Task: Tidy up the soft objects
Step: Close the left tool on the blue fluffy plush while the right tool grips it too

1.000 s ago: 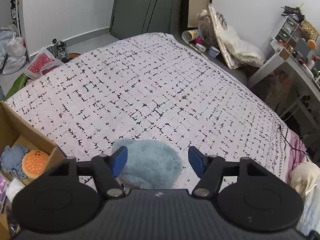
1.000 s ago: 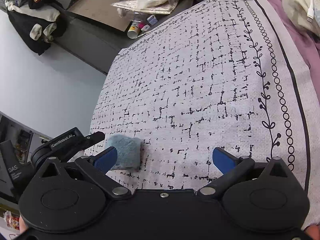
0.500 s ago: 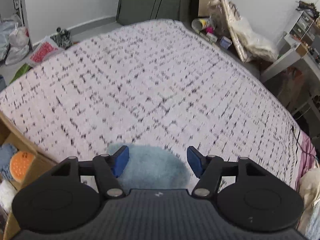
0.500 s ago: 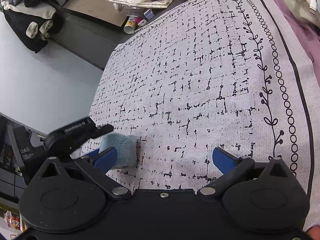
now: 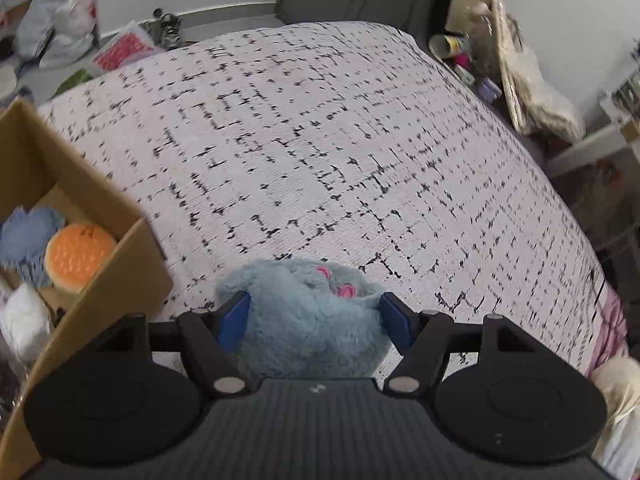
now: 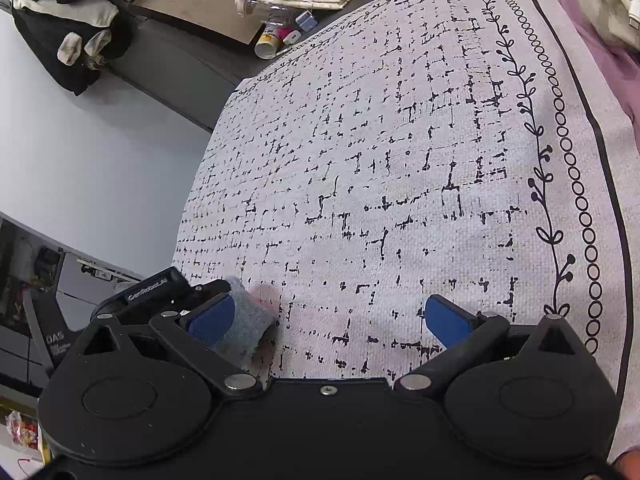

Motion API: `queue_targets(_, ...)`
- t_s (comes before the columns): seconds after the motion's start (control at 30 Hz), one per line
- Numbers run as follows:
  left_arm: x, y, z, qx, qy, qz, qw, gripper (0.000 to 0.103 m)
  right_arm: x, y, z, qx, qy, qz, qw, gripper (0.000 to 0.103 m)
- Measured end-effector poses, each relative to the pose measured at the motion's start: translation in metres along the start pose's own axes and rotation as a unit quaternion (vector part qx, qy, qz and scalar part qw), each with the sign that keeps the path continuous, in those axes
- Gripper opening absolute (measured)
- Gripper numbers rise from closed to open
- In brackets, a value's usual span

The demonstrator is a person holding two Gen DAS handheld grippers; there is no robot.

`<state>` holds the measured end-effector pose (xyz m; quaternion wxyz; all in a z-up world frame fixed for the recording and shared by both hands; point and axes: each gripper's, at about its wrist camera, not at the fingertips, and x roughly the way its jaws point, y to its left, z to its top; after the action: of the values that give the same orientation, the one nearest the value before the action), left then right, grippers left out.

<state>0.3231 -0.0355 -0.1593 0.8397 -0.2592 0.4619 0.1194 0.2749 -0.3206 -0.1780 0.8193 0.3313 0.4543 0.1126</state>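
A fluffy light-blue plush toy [image 5: 308, 316] with pink spots sits between the blue pads of my left gripper [image 5: 314, 318], which is closed against its sides and holds it just above the patterned bedspread [image 5: 320, 140]. In the right wrist view the same plush [image 6: 248, 324] shows at the lower left, held by the left gripper [image 6: 200, 304]. My right gripper [image 6: 330, 320] is open and empty over the bedspread [image 6: 400, 160]. A cardboard box [image 5: 120, 264] at the left holds an orange round plush [image 5: 78, 256], a blue plush [image 5: 24, 236] and a white one [image 5: 20, 320].
Beyond the bed's far edge lie bags [image 5: 60, 32], a red-patterned packet [image 5: 122, 46], a can [image 5: 450, 44] and a leaning frame [image 5: 504, 60]. A cream pillow [image 5: 616, 384] lies at the right. Dark clothes [image 6: 76, 40] hang on the wall.
The left gripper has closed on the blue plush and lifted it, turning it so pink spots show, and has swung toward the box. The right gripper has barely moved.
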Motion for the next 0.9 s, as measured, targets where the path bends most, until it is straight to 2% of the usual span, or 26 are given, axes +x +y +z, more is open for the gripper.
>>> queue_targets(0.07, -0.005, 0.006, -0.002, -0.019, -0.009, -0.005, 0.9998, 0.069, 0.000, 0.000, 0.000, -0.001, 0.000, 0.000, 1.000, 0.103)
queue_targets(0.17, -0.011, 0.015, -0.006, -0.046, -0.026, -0.016, 0.9985, 0.061, -0.001, 0.001, -0.001, -0.003, -0.001, 0.000, 1.000, 0.103)
queue_targets(0.2, -0.012, 0.018, -0.008, -0.053, -0.030, -0.019, 0.9980, 0.055, -0.002, 0.001, -0.001, -0.004, -0.001, 0.000, 1.000, 0.103)
queue_targets(0.33, -0.017, 0.018, -0.013, -0.044, -0.037, -0.027, 0.9980, 0.041, -0.002, 0.001, -0.003, -0.006, 0.000, 0.001, 1.000, 0.103)
queue_targets(0.37, -0.019, 0.017, -0.014, -0.036, -0.038, -0.030, 0.9982, 0.032, -0.002, 0.001, -0.003, -0.006, 0.001, 0.002, 1.000, 0.103)
queue_targets(0.4, -0.020, 0.016, -0.015, -0.028, -0.038, -0.032, 0.9984, 0.018, -0.003, 0.002, -0.004, -0.006, 0.001, 0.003, 1.000, 0.103)
queue_targets(0.47, -0.021, 0.017, -0.017, -0.022, -0.025, -0.045, 0.9984, 0.011, -0.002, 0.002, -0.004, -0.006, 0.003, 0.006, 1.000, 0.103)
queue_targets(0.7, -0.031, 0.013, -0.032, 0.009, -0.019, -0.077, 0.9968, 0.008, -0.001, 0.004, -0.005, -0.002, 0.014, 0.021, 1.000, 0.103)
queue_targets(0.9, -0.038, 0.014, -0.043, 0.012, 0.014, -0.111, 0.9936, 0.008, 0.003, 0.011, -0.010, -0.009, 0.030, 0.043, 0.999, 0.101)
